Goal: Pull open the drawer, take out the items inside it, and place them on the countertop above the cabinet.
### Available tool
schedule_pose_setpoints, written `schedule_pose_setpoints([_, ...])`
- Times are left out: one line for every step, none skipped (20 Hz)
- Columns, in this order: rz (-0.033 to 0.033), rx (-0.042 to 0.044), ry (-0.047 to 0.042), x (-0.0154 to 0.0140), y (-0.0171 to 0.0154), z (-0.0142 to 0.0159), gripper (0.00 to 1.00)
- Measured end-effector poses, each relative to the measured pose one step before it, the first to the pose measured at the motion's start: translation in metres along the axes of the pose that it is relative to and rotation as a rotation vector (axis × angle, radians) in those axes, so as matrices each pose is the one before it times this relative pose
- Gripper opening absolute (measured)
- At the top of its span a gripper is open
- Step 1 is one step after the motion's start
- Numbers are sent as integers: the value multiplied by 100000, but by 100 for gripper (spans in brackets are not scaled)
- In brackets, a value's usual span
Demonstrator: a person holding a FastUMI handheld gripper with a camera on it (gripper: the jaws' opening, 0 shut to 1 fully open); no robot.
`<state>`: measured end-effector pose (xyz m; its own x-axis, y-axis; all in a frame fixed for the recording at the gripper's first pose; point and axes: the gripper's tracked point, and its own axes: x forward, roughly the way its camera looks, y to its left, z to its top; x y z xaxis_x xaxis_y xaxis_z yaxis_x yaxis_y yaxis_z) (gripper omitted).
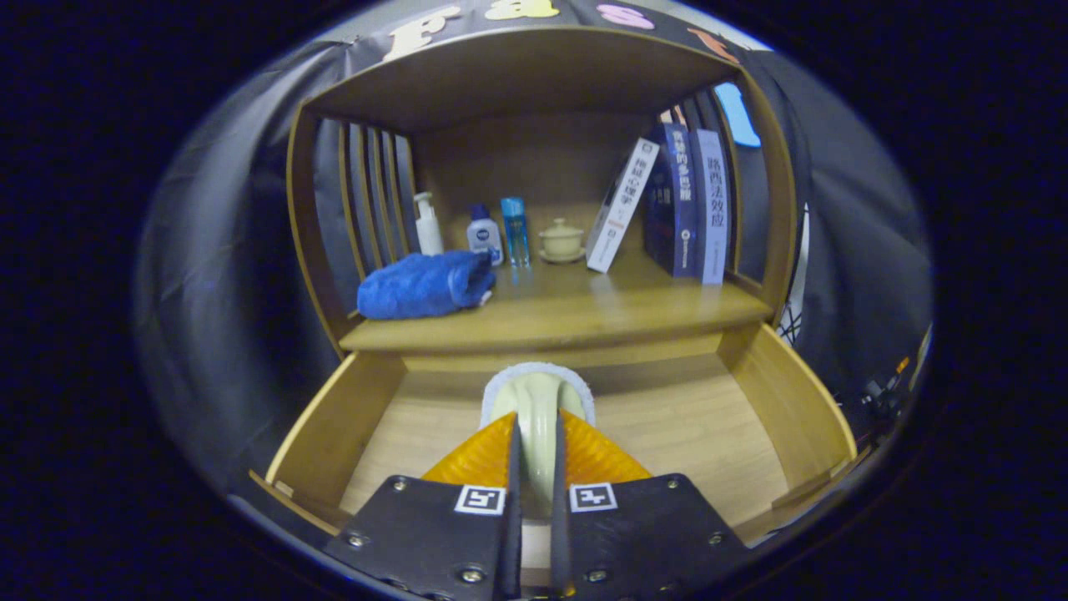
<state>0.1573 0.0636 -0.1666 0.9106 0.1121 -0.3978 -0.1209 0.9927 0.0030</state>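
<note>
A pale cream brush (536,401) with a white bristled edge is gripped between the two fingers of the gripper (535,455), which are closed to a narrow gap with both pressing on its sides. The brush is held on edge, its long axis running straight ahead along the fingers, and its rounded, bristle-rimmed end is pointed away toward the cabinet. It is held above the drawer (334,430), which is pulled fully open; bare wooden floor is seen on both sides of the fingers, though whether the brush touches that floor cannot be told. Just beyond the brush, the countertop (584,313) is found above the drawer's back. On its left front part a rolled blue towel (424,285) is laid lengthwise across. Behind the towel a white pump bottle (428,224), a small white bottle with a blue cap (484,234) and a clear blue bottle (515,230) are stood upright in a row. Beside them a small lidded cup (561,240) is set on a saucer. Farther right a white book (622,204) is leaned against two upright dark blue books (691,200).
</note>
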Motion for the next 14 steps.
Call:
schedule_pose_setpoints([945,577,-1651,-596,248,1030,14])
schedule_pose_setpoints([741,870,-2260,-610,223,1094,14])
schedule_pose_setpoints([739,617,-1935,-500,249,1044,14])
schedule_pose_setpoints([387,152,-1997,-381,121,1108,14])
schedule_pose_setpoints([227,-638,-1559,-255,121,929,14])
schedule_pose_setpoints([202,-1397,-1016,-177,84,741,14])
schedule_pose_setpoints([-49,-1592,-926,-21,-1,751,14])
schedule_pose_setpoints([-217,-1330,-712,43,30,610,14])
schedule_pose_setpoints([-537,-807,-916,218,-185,547,14])
schedule_pose_setpoints([-46,-541,-266,308,-14,378,14])
schedule_pose_setpoints([130,-566,-47,302,45,358,14])
schedule_pose_setpoints([-482,-963,6,421,-251,301,14])
schedule_pose_setpoints([-555,-934,79,549,-244,299,14])
schedule_pose_setpoints([-301,-761,112,601,-92,160,14])
